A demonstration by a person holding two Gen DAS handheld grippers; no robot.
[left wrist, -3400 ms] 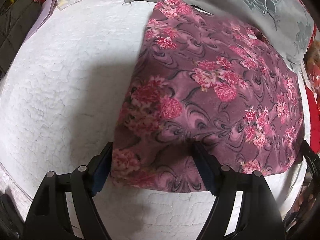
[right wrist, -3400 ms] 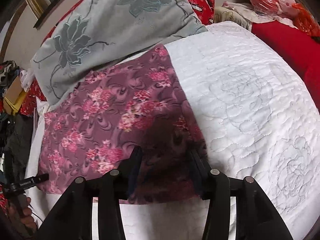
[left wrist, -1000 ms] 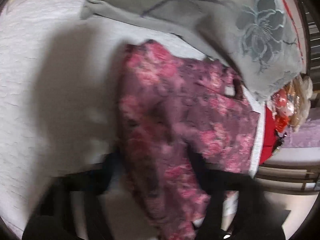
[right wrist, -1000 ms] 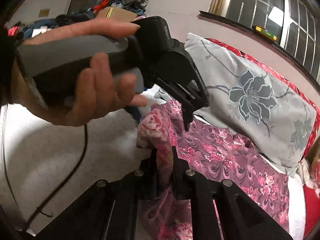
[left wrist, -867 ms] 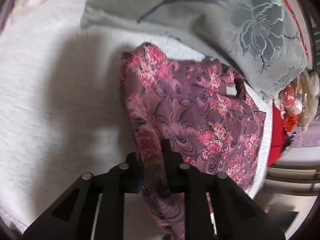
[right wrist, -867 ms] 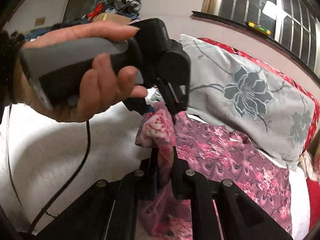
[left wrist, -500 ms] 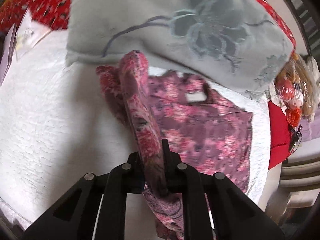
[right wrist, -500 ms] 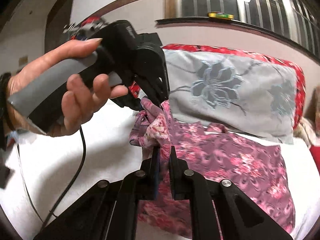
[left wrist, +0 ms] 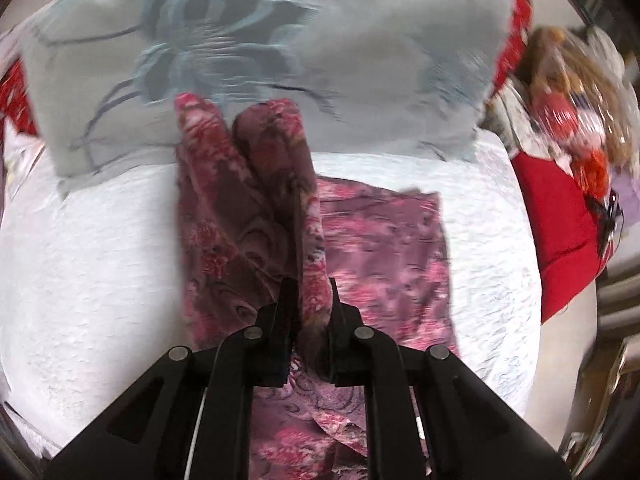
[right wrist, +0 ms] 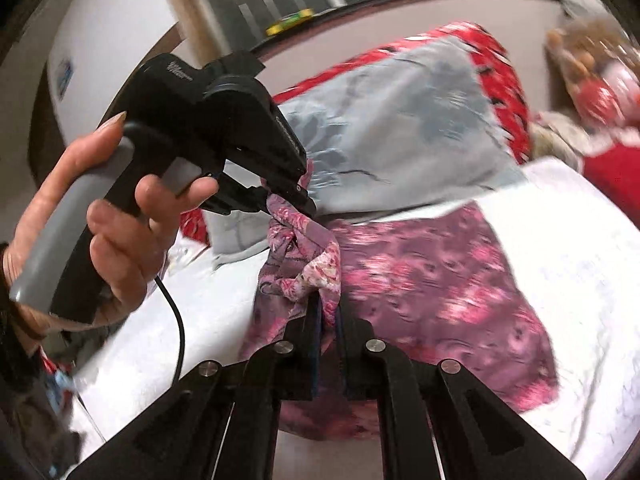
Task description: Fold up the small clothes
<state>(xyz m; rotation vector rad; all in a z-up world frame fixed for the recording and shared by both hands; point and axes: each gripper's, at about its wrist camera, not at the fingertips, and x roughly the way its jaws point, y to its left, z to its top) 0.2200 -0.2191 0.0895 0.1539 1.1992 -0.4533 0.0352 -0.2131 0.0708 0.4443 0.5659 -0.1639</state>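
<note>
A purple garment with pink flowers [left wrist: 380, 248] lies on the white quilted bed [left wrist: 88, 248]. My left gripper [left wrist: 314, 300] is shut on a bunched edge of it and holds that edge up off the bed. My right gripper [right wrist: 327, 312] is shut on the same raised edge of the garment [right wrist: 432, 280]. In the right wrist view the left gripper [right wrist: 298, 196], held in a hand, pinches the cloth just above and left of my right fingers. The rest of the garment trails flat on the quilt to the right.
A grey pillow with a blue flower [left wrist: 280, 40] lies at the head of the bed behind the garment. A red cushion [left wrist: 560, 240] and a bag of toys [left wrist: 572, 92] are at the right. A black cable [right wrist: 176, 312] hangs from the left gripper.
Both grippers closed on the garment's near edge and lifted it. Over the last second they carried it up and toward the pillow, and the flat part on the bed has shrunk.
</note>
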